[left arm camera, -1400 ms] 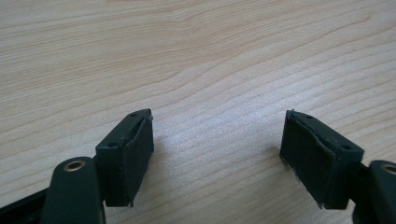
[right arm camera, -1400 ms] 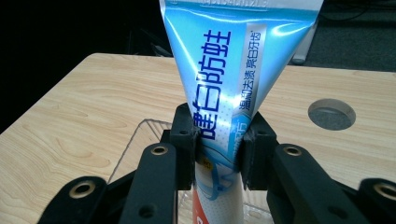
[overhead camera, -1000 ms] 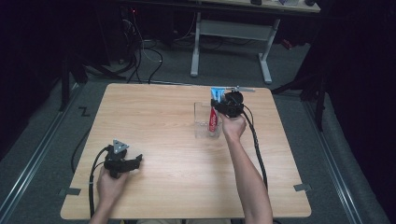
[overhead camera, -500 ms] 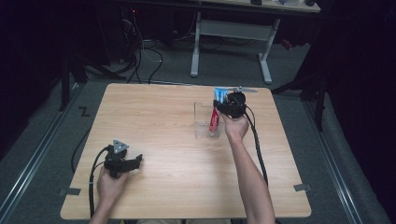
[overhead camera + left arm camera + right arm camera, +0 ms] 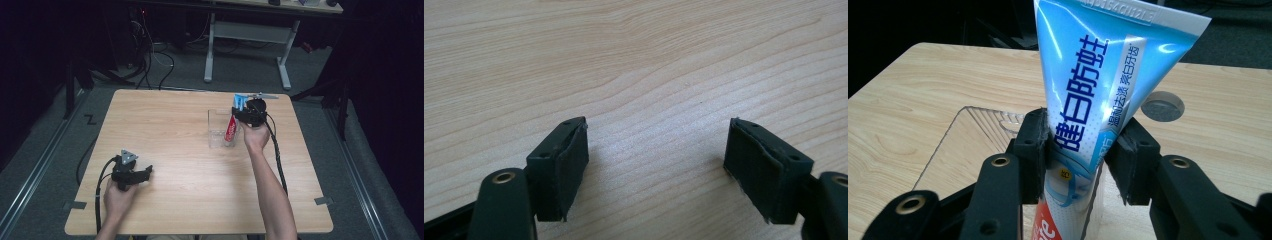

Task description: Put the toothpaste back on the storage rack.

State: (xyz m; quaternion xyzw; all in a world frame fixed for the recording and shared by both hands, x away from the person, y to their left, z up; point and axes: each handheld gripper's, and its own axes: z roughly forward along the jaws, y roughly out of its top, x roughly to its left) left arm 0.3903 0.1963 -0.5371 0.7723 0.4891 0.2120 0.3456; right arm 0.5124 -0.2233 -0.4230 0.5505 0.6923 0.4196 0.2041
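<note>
A blue and red toothpaste tube [image 5: 231,127] [image 5: 1083,80] stands upright in a clear plastic container [image 5: 217,132] at the table's far right. My right gripper [image 5: 240,116] [image 5: 1075,150] reaches in from the right with the tube between its jaws. Those jaws have just been opening; the pads [image 5: 1034,145] sit close against the tube's sides without squeezing it. My left gripper [image 5: 145,172] [image 5: 656,165] rests low over bare wood at the near left, open, with nothing between its fingers.
The wooden table [image 5: 175,130] carries the container near its far edge. A round grey cable hole cover [image 5: 1162,106] lies just beyond the tube. A white-legged desk [image 5: 250,45] stands on the floor behind the table.
</note>
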